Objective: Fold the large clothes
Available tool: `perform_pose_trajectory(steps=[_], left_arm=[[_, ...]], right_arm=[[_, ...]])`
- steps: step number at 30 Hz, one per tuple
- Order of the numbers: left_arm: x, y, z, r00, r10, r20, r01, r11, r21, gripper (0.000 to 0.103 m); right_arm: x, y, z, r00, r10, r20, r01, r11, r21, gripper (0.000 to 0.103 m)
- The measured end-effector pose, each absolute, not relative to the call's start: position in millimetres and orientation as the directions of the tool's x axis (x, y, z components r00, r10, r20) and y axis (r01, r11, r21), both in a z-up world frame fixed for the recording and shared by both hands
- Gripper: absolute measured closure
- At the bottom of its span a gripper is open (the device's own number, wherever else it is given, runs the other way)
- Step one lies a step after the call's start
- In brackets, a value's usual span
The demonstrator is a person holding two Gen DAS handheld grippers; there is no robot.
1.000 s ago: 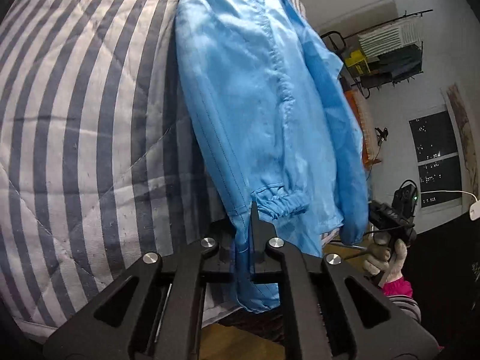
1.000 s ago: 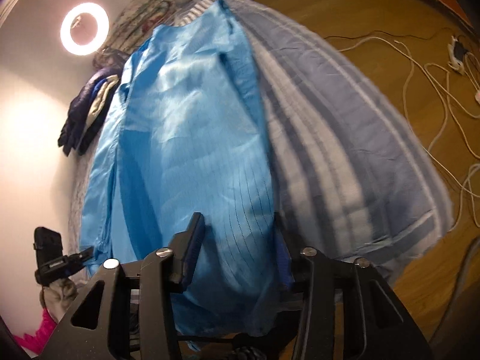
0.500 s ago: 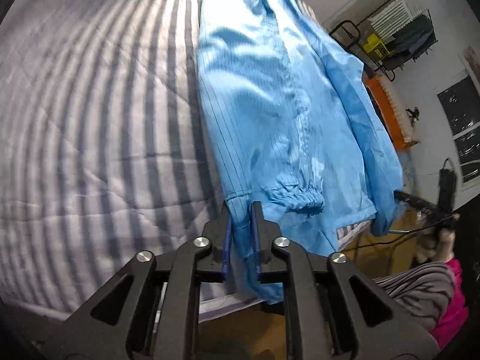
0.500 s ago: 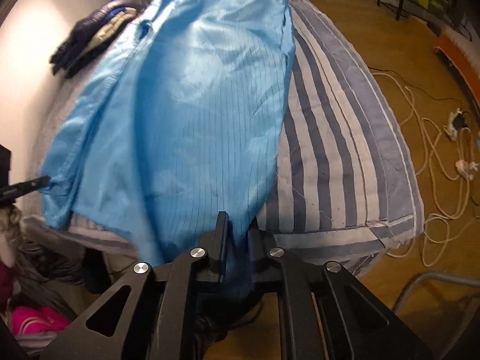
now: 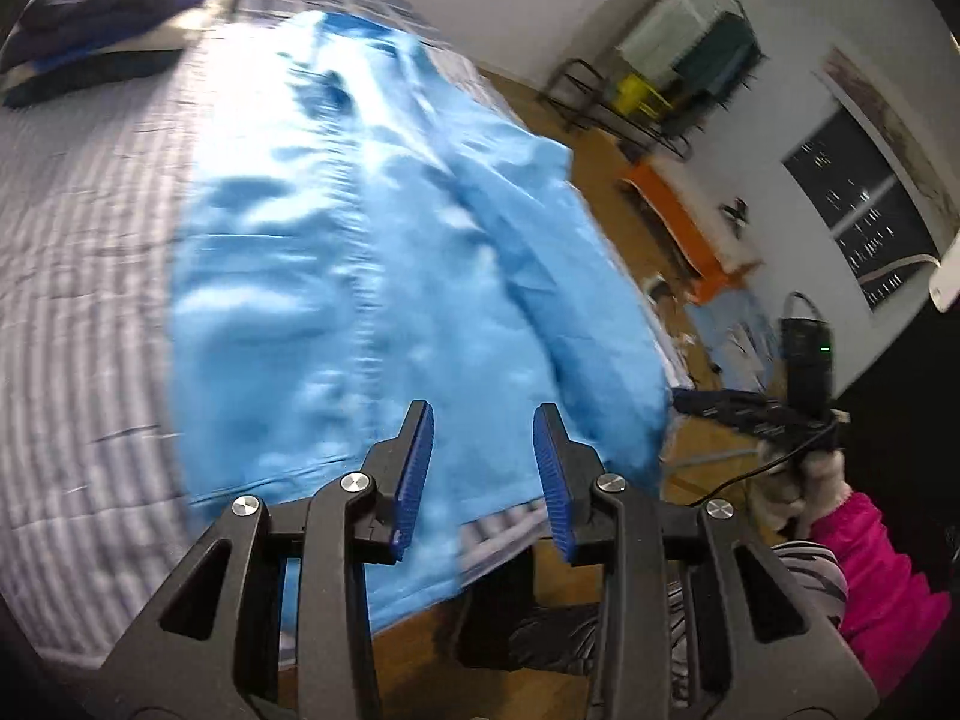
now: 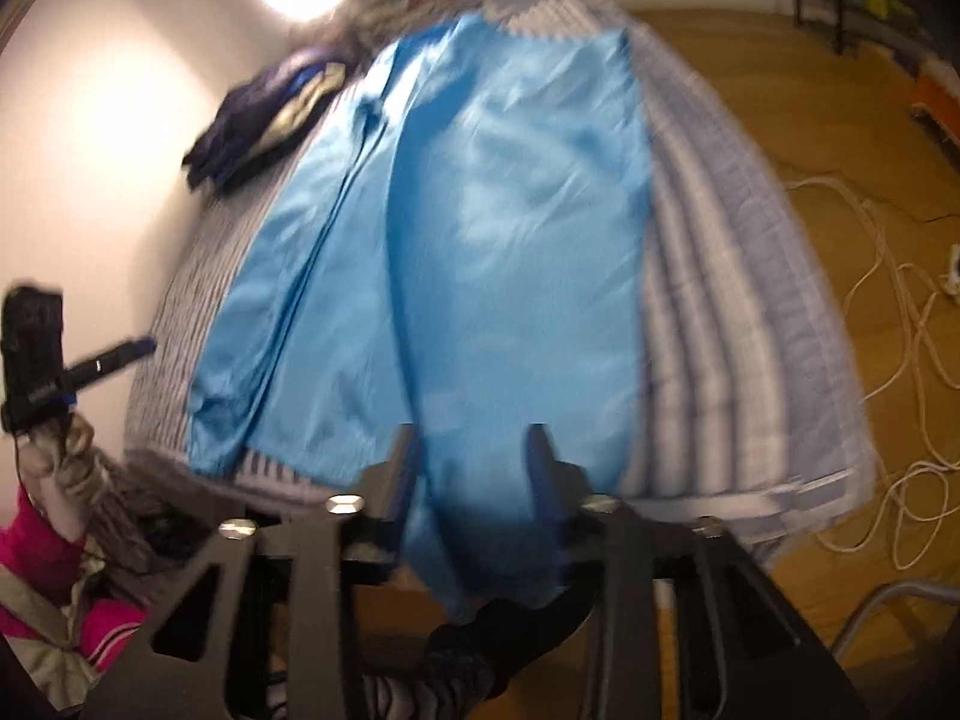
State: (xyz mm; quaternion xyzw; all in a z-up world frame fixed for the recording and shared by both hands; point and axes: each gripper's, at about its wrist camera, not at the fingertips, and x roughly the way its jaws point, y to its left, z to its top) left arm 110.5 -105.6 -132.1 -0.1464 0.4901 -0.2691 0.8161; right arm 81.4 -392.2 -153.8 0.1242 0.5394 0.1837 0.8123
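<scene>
A large light-blue jacket [image 5: 372,276] lies spread flat on the striped bed [image 5: 78,276], its hem hanging over the near edge. It also shows in the right wrist view [image 6: 480,276]. My left gripper [image 5: 483,450] is open, jaws wide apart above the hem, holding nothing. My right gripper [image 6: 474,468] is open too, jaws apart over the hem at the bed's near edge. The right gripper also shows from the side in the left wrist view [image 5: 774,414]; the left one shows in the right wrist view [image 6: 78,369]. Both views are motion-blurred.
A pile of dark clothes [image 5: 102,18] sits at the far end of the bed, also in the right wrist view [image 6: 264,120]. White cables [image 6: 900,324] lie on the wooden floor. A clothes rack [image 5: 672,84] and an orange box [image 5: 684,222] stand beyond the bed.
Both grippers have opened and let go of the jacket's hem, and both have drawn back from the bed. The jacket now lies flat on the bed.
</scene>
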Motion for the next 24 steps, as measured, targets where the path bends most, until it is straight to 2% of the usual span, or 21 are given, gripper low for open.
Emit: perform_pose_trajectory(steps=[4,8,12,15,19,24], left_arm=[[117.8,-136.2,-145.1,0.328,-0.622,-0.712,0.310,0.782,-0.541,0.069],[119.3,-147.1,-160.4,0.295,-0.636,-0.713,0.284,0.771,-0.570,0.069],[118.9,-158.3,-176.9,0.251,-0.646,-0.721,0.260,0.762,-0.593,0.067],[117.1,-176.8,-187.4,0.215,-0.663,-0.717,0.262,0.746,-0.612,0.056],[117.6,-207.8,-200.8,0.157,-0.676,-0.721,0.282,0.730,-0.623,0.056],[119.0,-233.6,-221.3,0.117,-0.644,-0.756,0.307,0.747,-0.590,0.058]], right_arm=[[85.7,-359.6,-181.5,0.248,0.450,-0.858,-0.197,0.890,0.411,0.087],[82.9,-320.2,-187.4,0.114,0.630,-0.768,-0.299,0.759,0.579,0.088],[71.3,-280.7,-177.6,0.053,0.569,-0.820,-0.457,0.744,0.487,0.088],[73.3,-298.8,-166.3,0.080,0.601,-0.796,-0.424,0.743,0.518,0.088],[81.8,-350.6,-137.8,0.193,0.630,-0.752,-0.367,0.757,0.540,0.088],[122.0,-402.0,-112.8,0.362,0.525,-0.770,-0.265,0.850,0.455,0.088]])
